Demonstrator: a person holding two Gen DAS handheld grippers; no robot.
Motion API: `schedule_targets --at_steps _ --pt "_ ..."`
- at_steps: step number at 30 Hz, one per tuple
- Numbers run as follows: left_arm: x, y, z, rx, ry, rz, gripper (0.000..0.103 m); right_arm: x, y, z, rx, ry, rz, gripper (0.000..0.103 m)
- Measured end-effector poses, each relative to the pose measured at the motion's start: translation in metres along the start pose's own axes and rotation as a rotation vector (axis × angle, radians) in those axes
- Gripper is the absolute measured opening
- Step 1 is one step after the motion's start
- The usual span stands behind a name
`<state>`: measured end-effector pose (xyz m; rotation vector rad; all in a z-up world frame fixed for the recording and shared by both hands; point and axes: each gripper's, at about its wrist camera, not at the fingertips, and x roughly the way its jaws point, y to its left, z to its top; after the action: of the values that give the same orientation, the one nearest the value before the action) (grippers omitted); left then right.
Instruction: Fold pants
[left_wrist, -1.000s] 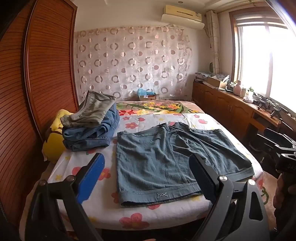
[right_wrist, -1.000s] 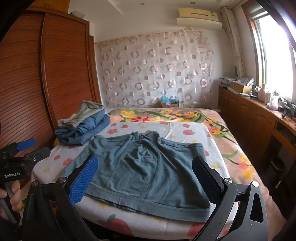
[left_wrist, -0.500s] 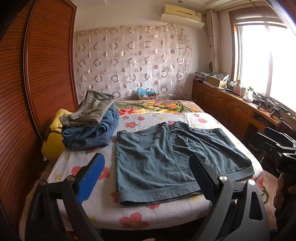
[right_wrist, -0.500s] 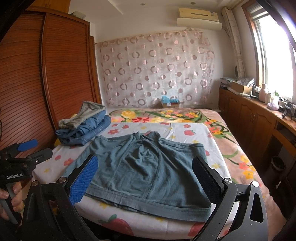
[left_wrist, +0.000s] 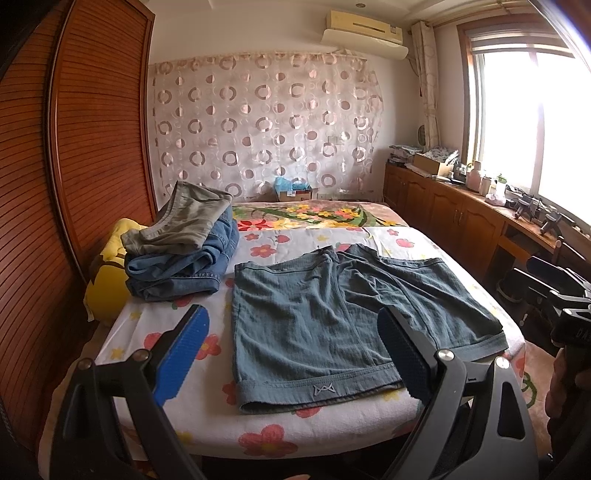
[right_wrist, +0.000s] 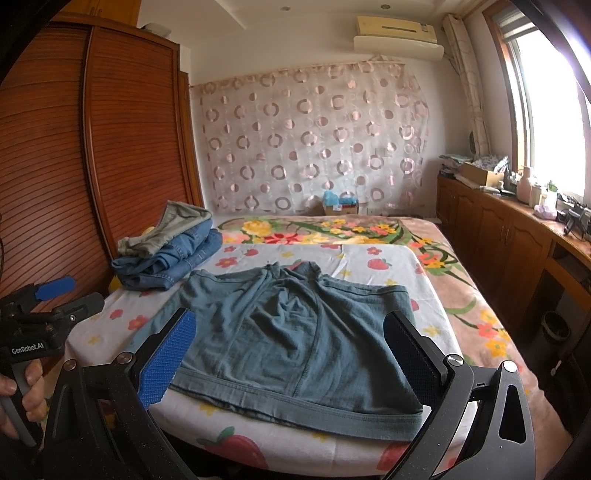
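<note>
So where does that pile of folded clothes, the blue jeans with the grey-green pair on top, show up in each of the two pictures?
Left wrist view: the folded pile of blue jeans and grey-green trousers sits left of centre, beside the flat teal shorts.
Right wrist view: the same pile lies at middle left, by the wooden wardrobe.
Shared landmark: the circle-patterned curtain behind the bed.

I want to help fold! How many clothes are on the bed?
3 that I can see: teal shorts spread flat at the bed's near edge, and blue jeans piled by the wardrobe with grey-green pants on top. More might hide inside that pile.
</note>
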<state>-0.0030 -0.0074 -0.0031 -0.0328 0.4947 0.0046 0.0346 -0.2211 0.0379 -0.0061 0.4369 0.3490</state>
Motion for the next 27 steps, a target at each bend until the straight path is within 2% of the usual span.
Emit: schedule_targets --at_steps 27 --pt "-0.0040 -0.0033 0.0020 -0.001 -0.007 -0.001 0.093 0.0001 -0.0011 0.0003 0.000 -0.002 0.001 0.103"
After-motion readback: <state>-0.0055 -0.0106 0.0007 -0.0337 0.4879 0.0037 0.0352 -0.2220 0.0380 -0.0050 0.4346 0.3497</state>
